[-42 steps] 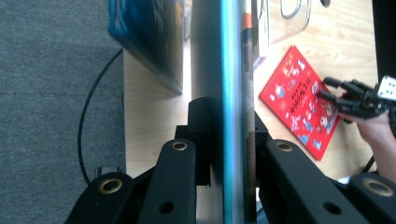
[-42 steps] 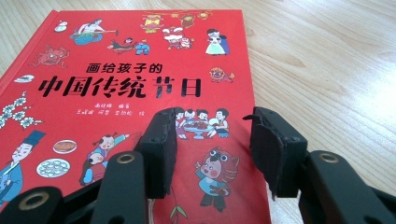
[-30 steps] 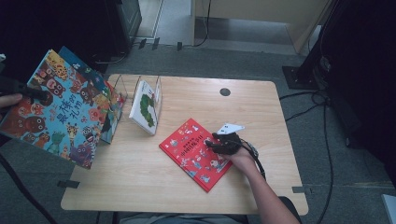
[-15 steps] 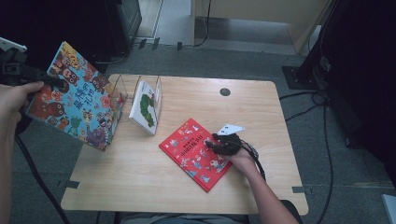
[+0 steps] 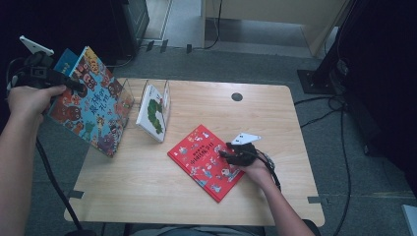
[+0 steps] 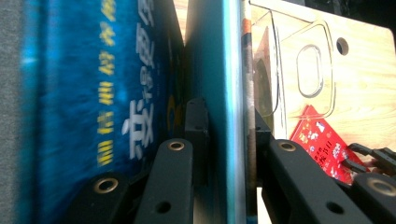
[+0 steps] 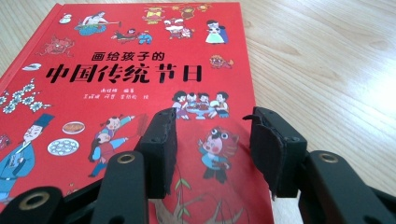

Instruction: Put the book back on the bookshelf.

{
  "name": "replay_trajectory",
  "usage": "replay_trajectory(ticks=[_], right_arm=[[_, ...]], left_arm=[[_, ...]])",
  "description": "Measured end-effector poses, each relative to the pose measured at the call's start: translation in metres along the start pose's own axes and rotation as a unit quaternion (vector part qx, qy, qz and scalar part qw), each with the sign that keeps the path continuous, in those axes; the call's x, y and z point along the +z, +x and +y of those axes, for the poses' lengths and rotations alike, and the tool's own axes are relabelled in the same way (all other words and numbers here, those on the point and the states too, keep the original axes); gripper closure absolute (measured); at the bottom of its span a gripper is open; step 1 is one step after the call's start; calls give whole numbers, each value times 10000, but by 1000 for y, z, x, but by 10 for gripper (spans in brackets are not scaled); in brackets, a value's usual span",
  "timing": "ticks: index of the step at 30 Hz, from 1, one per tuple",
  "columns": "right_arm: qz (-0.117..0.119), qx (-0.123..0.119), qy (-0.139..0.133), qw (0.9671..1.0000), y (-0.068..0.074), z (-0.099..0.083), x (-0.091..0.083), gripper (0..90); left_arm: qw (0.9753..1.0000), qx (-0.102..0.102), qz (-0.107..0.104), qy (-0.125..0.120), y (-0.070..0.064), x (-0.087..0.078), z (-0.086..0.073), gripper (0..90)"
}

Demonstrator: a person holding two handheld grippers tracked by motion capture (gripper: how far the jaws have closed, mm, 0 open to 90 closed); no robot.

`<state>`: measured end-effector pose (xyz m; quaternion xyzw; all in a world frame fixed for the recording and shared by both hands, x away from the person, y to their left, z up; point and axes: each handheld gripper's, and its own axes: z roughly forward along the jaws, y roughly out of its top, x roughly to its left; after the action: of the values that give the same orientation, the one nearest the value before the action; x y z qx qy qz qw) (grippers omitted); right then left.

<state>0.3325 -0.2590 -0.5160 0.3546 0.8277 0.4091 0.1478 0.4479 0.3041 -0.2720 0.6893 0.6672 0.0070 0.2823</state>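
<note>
Blue picture book (image 5: 91,101) hangs clenched in my left gripper (image 6: 224,135); clear rack (image 5: 129,96) lies just ahead. My right gripper (image 7: 212,140), released, rests over red book (image 7: 121,74).

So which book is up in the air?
The big blue monster book, pinched by the left gripper off the table's left edge. The red book lies flat; the white one stands in the rack.

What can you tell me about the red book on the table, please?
The red book is a glossy hardcover lying flat and closed on the wooden table, turned at an angle near its middle. Its cover carries black Chinese title characters and small festive cartoon figures. The right gripper rests over its near right corner, jaws apart above the cover.
</note>
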Motion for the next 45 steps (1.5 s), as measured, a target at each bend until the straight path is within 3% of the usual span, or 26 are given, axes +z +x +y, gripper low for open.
replay_trajectory(ticks=[5, 9, 12, 15, 18, 23, 30, 36, 42, 45], right_arm=[[-10, 95, -72, 9999, -2, -5, -5, 513], [16, 140, -73, 9999, -3, -7, -7, 515], [-4, 166, -75, 9998, -5, -7, -8, 515], [2, 203, -57, 9998, -5, -7, -9, 515], [-13, 182, -27, 9998, -6, -8, -10, 515], [-14, 247, 29, 9997, -8, -8, -12, 521], [-10, 231, -138, 9996, -10, -6, -14, 532], [31, 235, -105, 9997, -13, -1, -13, 545], [67, 258, -183, 9995, -18, 3, -11, 569], [77, 277, -206, 9994, -21, 5, -11, 581]], left_arm=[[9999, 1, 137, -21, 2, 0, 1, 786], [9997, -30, -30, -254, 0, -11, 3, 745], [9996, 66, 193, -187, -4, -20, 5, 691], [9989, 27, 331, -322, -2, -33, 3, 639], [9979, -83, -7, -649, 2, -50, -2, 651], [9978, 127, -89, -651, -9, -57, -12, 636], [9975, 429, -209, -513, -33, -44, -28, 626], [9962, 489, -342, -632, -46, -28, -49, 634], [9959, 569, -458, -543, -56, -6, -70, 647], [9956, 690, -402, -497, -63, 5, -80, 653]])
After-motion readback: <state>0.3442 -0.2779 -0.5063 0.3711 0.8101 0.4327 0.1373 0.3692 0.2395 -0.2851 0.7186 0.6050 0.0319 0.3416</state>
